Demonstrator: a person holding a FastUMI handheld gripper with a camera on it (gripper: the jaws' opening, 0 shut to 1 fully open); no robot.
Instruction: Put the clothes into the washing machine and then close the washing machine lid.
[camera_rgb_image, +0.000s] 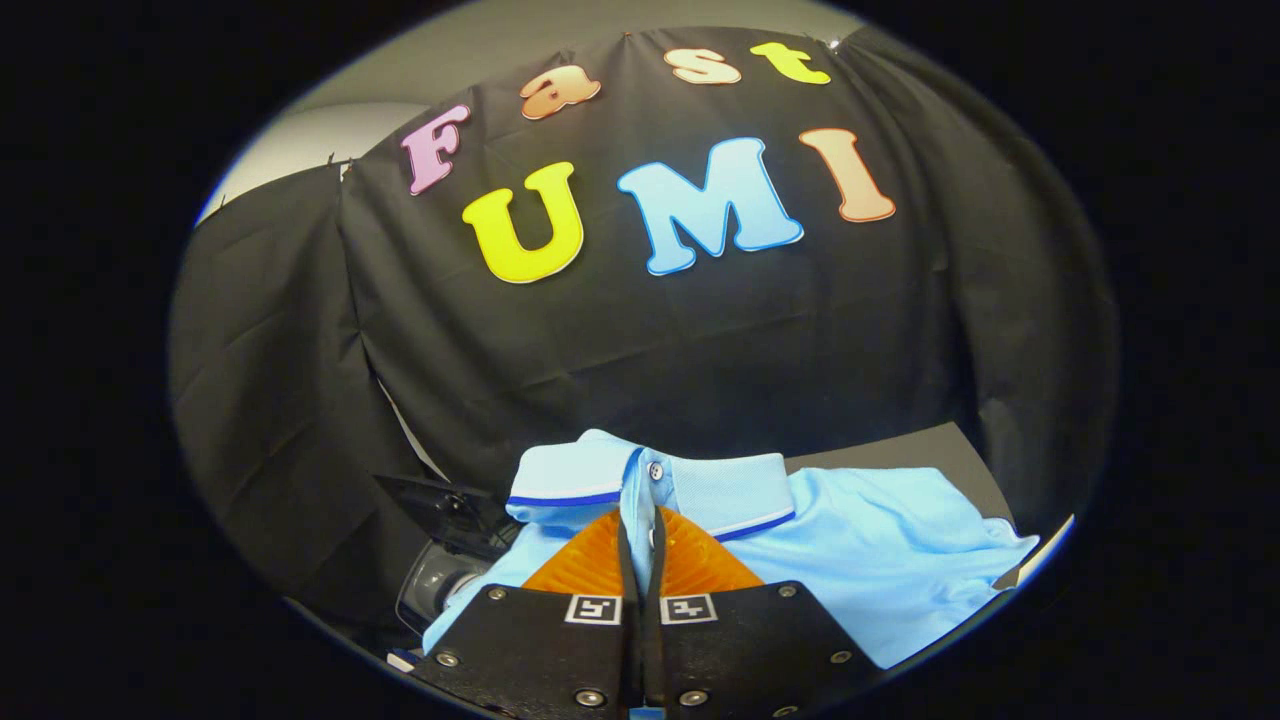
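One garment is in play: a light blue polo shirt (860, 560), and the gripper (640, 530) has its jaws drawn together to a narrow slit with a fold of the shirt's front placket pinched between them, just below the collar (650, 480) and its small button (656, 469). Both fingers (585, 565) press on the cloth from either side, so the hold looks firm rather than a mere touch. Taking the shirt at the placket makes sense, since the doubled, stitched fabric there gives the jaws something thick to bite, and lifting from near the collar should let the body and sleeves hang down in one bundle rather than spread wide. The rest of the shirt lies to the right of the fingers, rumpled, over a dark table (900, 445) whose bare far part shows beyond the cloth. To the left of the fingers and lower down sits a dark, glossy shape with a rounded grey part (440, 580), which may be the washing machine with its lid raised, though too little of it shows to be sure. By my reading the task is at its early stage: the shirt is gripped but not yet in the drum, and the lid is yet to be closed. The next move would call for carrying the cloth leftward without trailing sleeves snagging.
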